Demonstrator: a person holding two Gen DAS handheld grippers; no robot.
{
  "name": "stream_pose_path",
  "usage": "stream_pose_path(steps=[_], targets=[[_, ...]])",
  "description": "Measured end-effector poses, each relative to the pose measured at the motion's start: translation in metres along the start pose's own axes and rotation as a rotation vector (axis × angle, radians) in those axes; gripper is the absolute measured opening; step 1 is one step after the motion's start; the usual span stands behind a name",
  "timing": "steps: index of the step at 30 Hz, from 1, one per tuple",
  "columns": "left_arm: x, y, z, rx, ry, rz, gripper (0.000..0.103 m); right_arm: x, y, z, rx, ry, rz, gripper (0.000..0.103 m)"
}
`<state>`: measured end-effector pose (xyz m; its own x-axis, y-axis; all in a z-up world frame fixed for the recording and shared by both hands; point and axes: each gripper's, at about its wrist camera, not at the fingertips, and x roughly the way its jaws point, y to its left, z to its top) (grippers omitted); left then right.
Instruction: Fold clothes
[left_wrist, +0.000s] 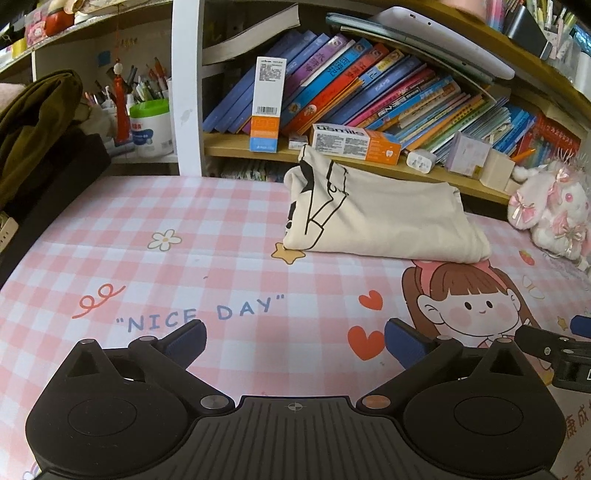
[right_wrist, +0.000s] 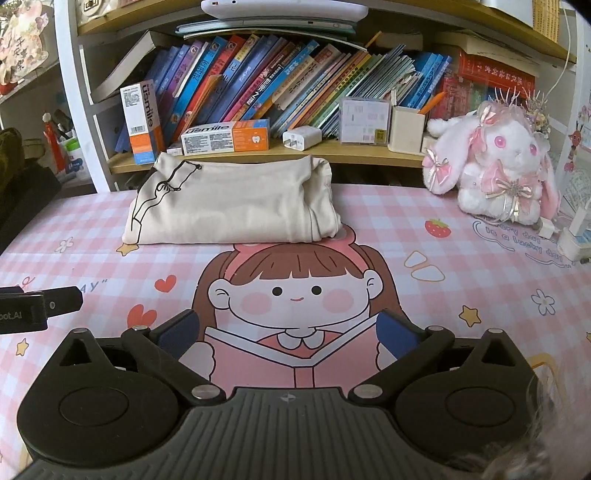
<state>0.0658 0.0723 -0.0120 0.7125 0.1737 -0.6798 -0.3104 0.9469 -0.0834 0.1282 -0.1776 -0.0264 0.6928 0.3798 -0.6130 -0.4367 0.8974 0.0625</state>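
Garment position governed the next move: the cream T-shirt (right_wrist: 232, 201) lay as a folded bundle at the far edge of the desk mat (right_wrist: 461, 266), touching or nearly touching the lower bookshelf board (right_wrist: 369, 149) behind it. Its long axis ran left to right, parallel to that far edge.

You held the right gripper (right_wrist: 290, 334) with both blue pads spread wide and nothing between them. It sat near the front edge of the mat, and the bundle lay ahead of it and slightly left, well apart.

You held the left gripper (left_wrist: 295, 345) likewise at full spread and empty. From it the bundle lay ahead and to the right, also well apart.

Neither gripper touched the fabric. The right gripper appeared to face the bundle more squarely, so it was judged the better placed for a straight reach; the left would have needed a diagonal approach. The fold looked complete from both views, though the underside was hidden. A plush rabbit (right_wrist: 495, 166) stood at the far right corner.
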Motion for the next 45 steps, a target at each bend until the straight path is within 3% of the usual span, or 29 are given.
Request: stream_pose_path(steps=[45], targets=[[-0.0015,-0.0027,-0.0043,0.017,0.017,-0.005,0.103,-0.0020,0.0060,-0.0032,0.001,0.023,0.004,0.103]])
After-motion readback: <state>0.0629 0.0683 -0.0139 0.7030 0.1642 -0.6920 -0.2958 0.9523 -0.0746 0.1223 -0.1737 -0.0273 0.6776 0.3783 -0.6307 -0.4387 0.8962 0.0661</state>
